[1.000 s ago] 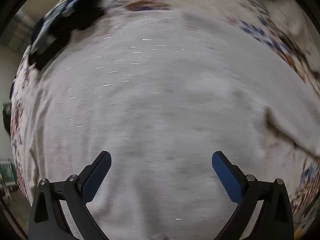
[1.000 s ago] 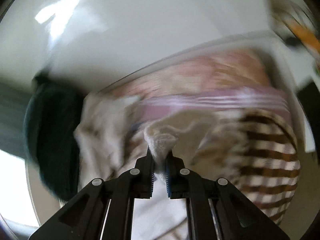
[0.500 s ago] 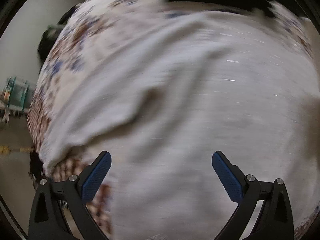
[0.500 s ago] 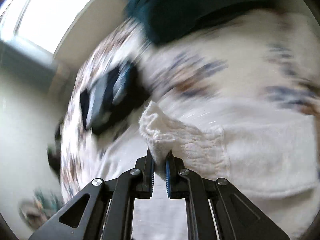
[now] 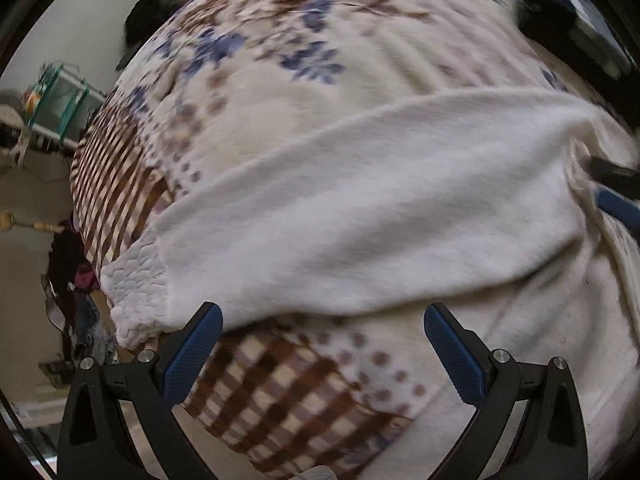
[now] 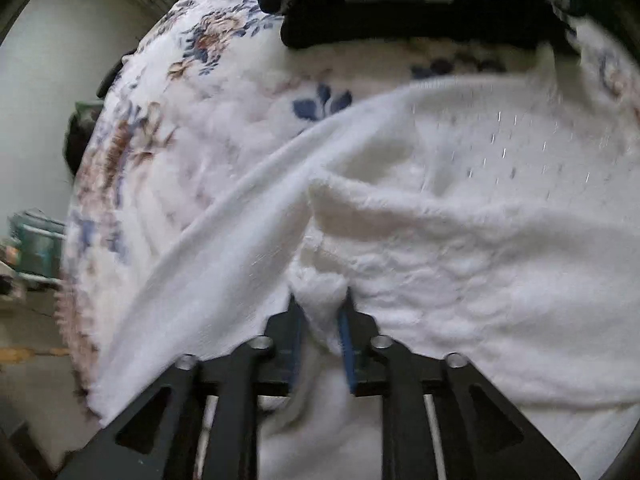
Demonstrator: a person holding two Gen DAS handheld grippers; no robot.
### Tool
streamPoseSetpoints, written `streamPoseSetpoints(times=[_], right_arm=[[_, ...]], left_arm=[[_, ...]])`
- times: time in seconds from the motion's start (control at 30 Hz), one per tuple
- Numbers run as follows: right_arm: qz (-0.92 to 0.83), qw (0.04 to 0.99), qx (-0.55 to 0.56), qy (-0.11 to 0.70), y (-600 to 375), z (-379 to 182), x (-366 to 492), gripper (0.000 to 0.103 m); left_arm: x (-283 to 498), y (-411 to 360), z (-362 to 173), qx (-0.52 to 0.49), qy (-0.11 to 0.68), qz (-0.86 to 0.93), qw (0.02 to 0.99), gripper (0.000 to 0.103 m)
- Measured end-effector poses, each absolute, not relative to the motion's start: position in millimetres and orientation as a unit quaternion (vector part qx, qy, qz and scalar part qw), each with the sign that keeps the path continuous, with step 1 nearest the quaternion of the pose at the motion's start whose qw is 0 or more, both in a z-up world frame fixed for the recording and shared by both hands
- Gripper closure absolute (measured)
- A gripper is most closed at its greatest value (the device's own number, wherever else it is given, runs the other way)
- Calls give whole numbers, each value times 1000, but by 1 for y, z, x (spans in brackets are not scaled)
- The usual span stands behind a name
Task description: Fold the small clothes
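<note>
A white fuzzy sweater [image 5: 360, 208] lies on a flower- and check-patterned blanket [image 5: 304, 40]. Its long sleeve stretches to the left and ends in a textured cuff [image 5: 132, 296]. My left gripper [image 5: 320, 344] is open and empty, just below the sleeve and near the cuff. In the right wrist view my right gripper [image 6: 320, 320] is shut on a fold of the white sweater [image 6: 460, 240]; a knitted band of it drapes to the right. The right gripper's blue pad shows at the right edge of the left wrist view [image 5: 618, 208].
Dark folded clothes [image 6: 400, 4] lie at the far end of the blanket, also seen in the left wrist view [image 5: 576, 12]. The blanket's left edge drops to a floor with a green rack [image 5: 56, 96] and dark items [image 5: 68, 264].
My right gripper has carried the sweater fold from a clothes pile to over the blanket and lowered it. My left gripper swung left from the sweater's body to the sleeve and cuff.
</note>
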State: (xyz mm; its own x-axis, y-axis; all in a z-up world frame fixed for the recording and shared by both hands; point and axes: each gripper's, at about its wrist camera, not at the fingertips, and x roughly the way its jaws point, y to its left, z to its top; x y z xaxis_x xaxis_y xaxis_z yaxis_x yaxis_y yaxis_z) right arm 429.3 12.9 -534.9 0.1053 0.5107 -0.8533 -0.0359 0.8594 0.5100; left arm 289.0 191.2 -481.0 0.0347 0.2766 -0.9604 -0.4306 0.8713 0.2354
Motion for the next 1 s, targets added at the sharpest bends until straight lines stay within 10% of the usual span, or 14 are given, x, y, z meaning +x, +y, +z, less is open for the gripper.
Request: streamPoseSetpoints(times=[0.1,0.43,0.77,0.83,0.9,1.0], right_arm=[[168,718,259,623,-33,-511,410,40],[71,697,231,675,-51,-552,421,41],[49,732,213,645,-59,-513,403,41],[39,737,195,646,-53,-506,408,40],[10,747,144,649,-44,-503,410,40],[-60,749,29,659,-39,-508,409,39]], left_arm=[[276,215,-478,-95,641,258,717,0],[186,308,-490,-302,590,349,662,0],[95,401,-525,-581,363,403,607,8],[90,412,-528,-594,330,423,599,20],[91,410,-530,-591,326,440,592,59],[99,414,-523,-561,331,460,603,89]])
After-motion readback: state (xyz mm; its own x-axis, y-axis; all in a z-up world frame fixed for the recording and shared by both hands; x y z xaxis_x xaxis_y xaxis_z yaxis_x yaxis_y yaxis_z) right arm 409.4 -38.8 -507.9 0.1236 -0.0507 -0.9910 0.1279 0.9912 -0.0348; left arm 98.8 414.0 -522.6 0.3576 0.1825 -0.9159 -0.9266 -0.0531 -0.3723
